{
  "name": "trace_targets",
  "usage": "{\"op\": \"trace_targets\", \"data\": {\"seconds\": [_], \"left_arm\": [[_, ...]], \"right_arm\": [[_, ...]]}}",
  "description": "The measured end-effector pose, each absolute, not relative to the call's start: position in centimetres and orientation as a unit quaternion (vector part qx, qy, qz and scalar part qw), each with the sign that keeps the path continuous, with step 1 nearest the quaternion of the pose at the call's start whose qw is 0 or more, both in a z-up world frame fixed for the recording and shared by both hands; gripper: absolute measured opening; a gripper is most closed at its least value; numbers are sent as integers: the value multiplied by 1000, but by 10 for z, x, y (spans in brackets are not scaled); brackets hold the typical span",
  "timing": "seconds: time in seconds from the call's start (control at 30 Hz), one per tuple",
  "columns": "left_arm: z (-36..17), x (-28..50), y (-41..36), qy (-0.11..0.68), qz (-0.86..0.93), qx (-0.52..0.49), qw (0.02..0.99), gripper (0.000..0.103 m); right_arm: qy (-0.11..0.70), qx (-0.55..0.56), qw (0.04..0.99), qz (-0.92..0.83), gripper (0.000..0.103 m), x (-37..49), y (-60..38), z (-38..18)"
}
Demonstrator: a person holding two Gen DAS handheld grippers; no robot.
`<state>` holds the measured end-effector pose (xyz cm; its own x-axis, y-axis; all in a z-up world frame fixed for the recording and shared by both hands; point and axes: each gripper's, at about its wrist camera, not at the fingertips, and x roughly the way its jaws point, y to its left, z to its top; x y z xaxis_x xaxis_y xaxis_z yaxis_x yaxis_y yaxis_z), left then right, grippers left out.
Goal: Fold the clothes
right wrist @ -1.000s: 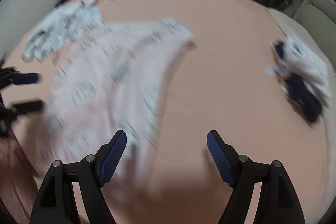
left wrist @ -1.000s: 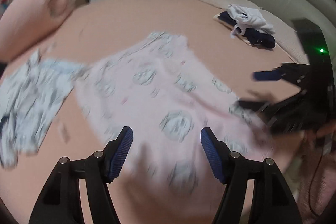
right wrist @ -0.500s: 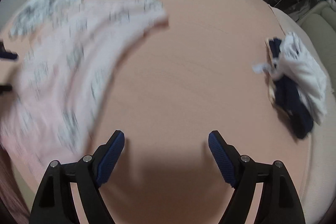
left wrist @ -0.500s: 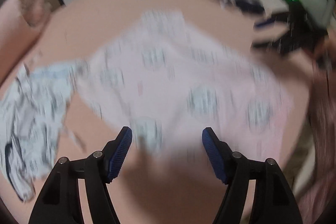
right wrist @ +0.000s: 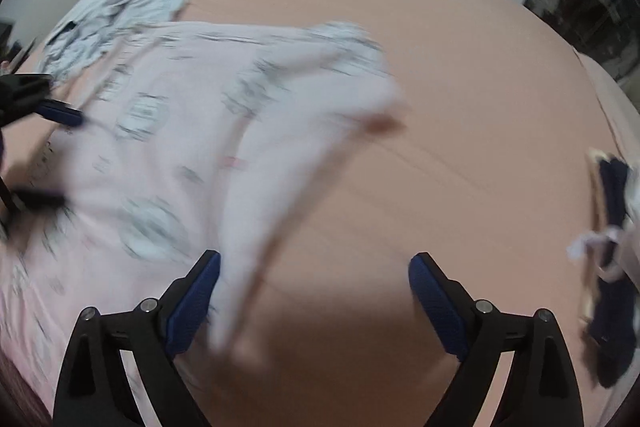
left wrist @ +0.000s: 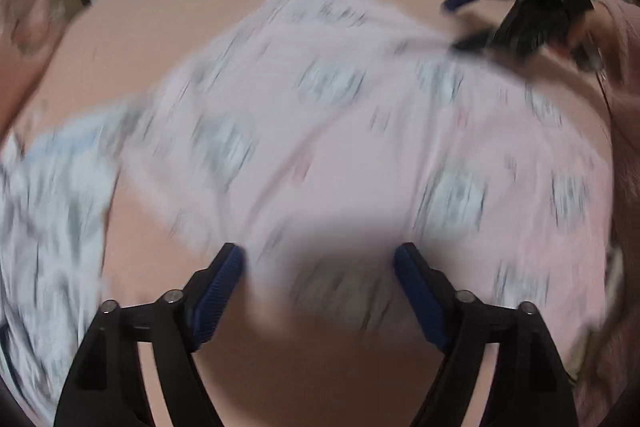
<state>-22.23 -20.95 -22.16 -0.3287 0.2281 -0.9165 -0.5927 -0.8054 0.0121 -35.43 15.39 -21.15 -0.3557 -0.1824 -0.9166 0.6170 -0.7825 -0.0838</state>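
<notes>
Peach bedsheet (right wrist: 460, 107) across both views, no containers anywhere. Pink garment (left wrist: 360, 147) spread over mid-frame, blurred. Left gripper (left wrist: 320, 267) low in frame, jaws spread wide above the garment's near edge, pinching nothing. Right gripper (right wrist: 314, 267) likewise spread, garment's edge beside its left finger. Patterned white cloth (right wrist: 120, 7) upper left, dark-and-white pile (right wrist: 612, 247) far right.

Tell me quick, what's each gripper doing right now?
Left gripper: open, holding nothing, over the pink garment.
Right gripper: open, holding nothing.
</notes>
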Motion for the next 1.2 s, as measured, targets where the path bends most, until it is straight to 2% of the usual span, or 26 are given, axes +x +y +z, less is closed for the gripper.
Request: {"op": "trace_targets", "data": {"seconds": [0.1, 0.23, 0.4, 0.53, 0.63, 0.73, 0.87, 0.97, 1.07, 1.17, 1.2], "left_arm": [[-208, -219, -240, 143, 803, -529, 233, 81], [-218, -240, -219, 145, 820, -504, 229, 81], [-230, -265, -193, 147, 840, -472, 225, 82], [-226, -255, -227, 155, 832, -488, 214, 83], [-217, -243, -275, 114, 823, -525, 186, 83], [-186, -249, -278, 75, 861, -470, 178, 83], [-178, -286, -241, 37, 878, -434, 198, 83], [-200, -317, -222, 17, 863, -460, 208, 83], [-217, -313, -227, 92, 845, -483, 210, 80], [-207, -296, -241, 160, 832, -487, 213, 81], [-202, -293, -246, 180, 829, -496, 185, 80]], "right_arm": [[252, 489, 227, -804, 93, -355, 165, -198], [216, 431, 274, -832, 93, -356, 131, -170], [212, 465, 314, -800, 93, -365, 57, -204], [200, 492, 310, -789, 93, -383, 90, -217], [196, 512, 276, -790, 93, -398, 133, -211], [183, 503, 251, -807, 93, -406, 157, -194], [109, 485, 269, -825, 93, -430, 120, -176], [137, 500, 277, -809, 93, -444, 74, -191], [204, 513, 266, -790, 93, -449, 68, -217], [190, 518, 227, -802, 93, -463, 109, -213], [180, 525, 211, -805, 93, -466, 125, -212]]}}
